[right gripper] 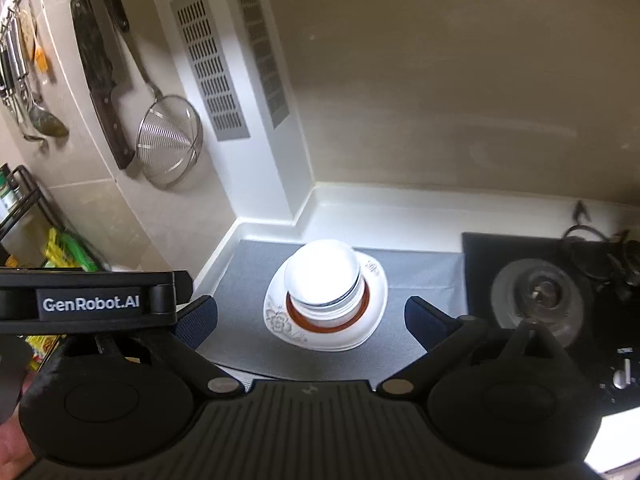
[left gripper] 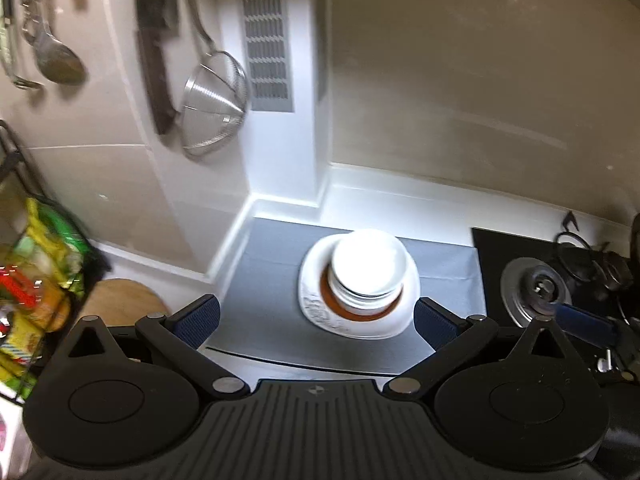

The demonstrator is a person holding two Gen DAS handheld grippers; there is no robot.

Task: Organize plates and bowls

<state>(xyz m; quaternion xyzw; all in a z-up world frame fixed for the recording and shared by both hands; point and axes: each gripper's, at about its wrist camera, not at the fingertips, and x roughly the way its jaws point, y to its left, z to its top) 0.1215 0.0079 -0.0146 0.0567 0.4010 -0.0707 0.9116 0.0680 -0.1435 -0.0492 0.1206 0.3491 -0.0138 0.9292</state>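
A stack of white bowls (left gripper: 366, 268) stands on an orange-rimmed dish inside a white flower-patterned plate (left gripper: 320, 312), all on a grey mat (left gripper: 264, 292) in the counter corner. The stack (right gripper: 322, 280) and plate (right gripper: 280, 320) also show in the right wrist view. My left gripper (left gripper: 316, 320) is open and empty, just in front of the plate. My right gripper (right gripper: 310, 320) is open and empty, in front of the same stack. The left gripper's body (right gripper: 88, 300) shows at the left of the right wrist view.
A gas stove burner (left gripper: 536, 292) sits right of the mat. A strainer (left gripper: 216, 104), a cleaver (right gripper: 104, 80) and ladles (left gripper: 56, 56) hang on the tiled wall. A rack with colourful packets (left gripper: 36, 280) and a wooden board (left gripper: 124, 300) stand at left.
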